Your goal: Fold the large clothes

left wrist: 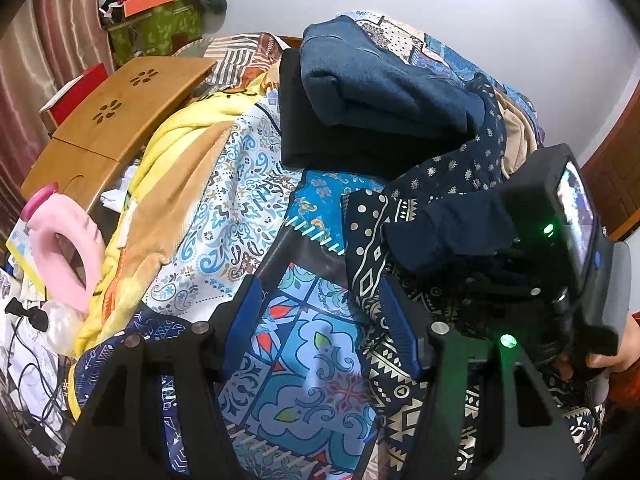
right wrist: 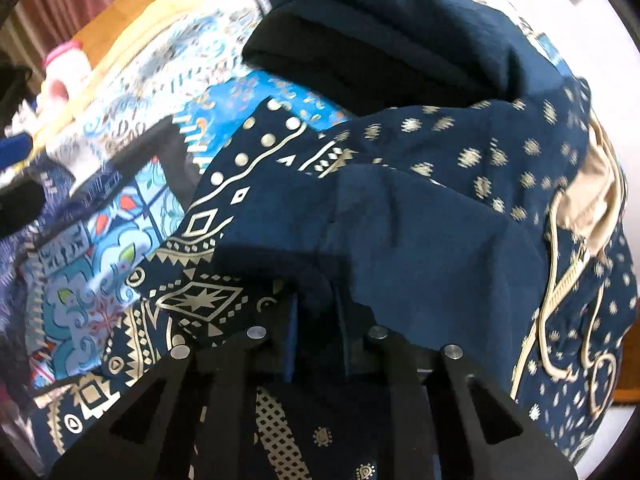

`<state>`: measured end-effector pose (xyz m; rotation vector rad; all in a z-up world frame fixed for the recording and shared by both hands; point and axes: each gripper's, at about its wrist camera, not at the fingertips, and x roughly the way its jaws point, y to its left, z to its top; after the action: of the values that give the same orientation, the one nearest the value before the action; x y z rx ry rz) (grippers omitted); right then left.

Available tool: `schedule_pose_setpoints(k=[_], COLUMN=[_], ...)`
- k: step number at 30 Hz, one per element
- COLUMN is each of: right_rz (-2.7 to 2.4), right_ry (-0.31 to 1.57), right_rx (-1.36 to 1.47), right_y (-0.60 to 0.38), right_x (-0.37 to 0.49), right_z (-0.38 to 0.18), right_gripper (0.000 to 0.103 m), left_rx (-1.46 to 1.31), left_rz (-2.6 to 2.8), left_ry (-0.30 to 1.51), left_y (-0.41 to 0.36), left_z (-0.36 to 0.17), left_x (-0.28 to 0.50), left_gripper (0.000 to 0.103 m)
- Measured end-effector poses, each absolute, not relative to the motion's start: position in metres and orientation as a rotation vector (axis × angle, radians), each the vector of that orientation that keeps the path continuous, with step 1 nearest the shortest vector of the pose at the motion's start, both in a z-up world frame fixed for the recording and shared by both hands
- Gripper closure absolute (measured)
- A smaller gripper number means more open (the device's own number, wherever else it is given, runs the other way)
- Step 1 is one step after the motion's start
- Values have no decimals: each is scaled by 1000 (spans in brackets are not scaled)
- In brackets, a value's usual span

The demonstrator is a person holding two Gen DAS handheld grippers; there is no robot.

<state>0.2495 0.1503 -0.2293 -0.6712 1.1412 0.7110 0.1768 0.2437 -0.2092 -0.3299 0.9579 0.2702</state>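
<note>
Pinching the navy patterned garment (right wrist: pixel 400 208) on the bedspread (left wrist: pixel 248 184), we have our right gripper (right wrist: pixel 316 300) clamped on its plain fold while our left gripper (left wrist: pixel 316 320) hovers jaws apart and empty just left of it, nearest the printed edge.

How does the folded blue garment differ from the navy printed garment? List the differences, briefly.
The folded blue garment is plain; the navy printed garment carries cream dots and geometric motifs. The folded blue garment sits neatly stacked on a black folded piece; the navy printed garment lies rumpled across the bedspread. No gripper holds the folded blue garment; the right gripper is closed on the navy printed garment. Both are dark blue cloth.
</note>
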Motion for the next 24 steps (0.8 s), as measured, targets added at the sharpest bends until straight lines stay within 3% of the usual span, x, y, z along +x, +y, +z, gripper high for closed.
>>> schedule_pose_setpoints(k=[13, 24], right_rz=[643, 482], right_ry=[993, 879], right_rx=[-325, -44], right_y=[71, -44], right_x=[269, 277], right_z=[-125, -75], right_gripper=[91, 91], left_rx=[-320, -308], left_rz=[242, 216], left_ry=[988, 1170], left_y=[235, 221], left_z=[-214, -277], left_x=[188, 226], left_gripper=[43, 43])
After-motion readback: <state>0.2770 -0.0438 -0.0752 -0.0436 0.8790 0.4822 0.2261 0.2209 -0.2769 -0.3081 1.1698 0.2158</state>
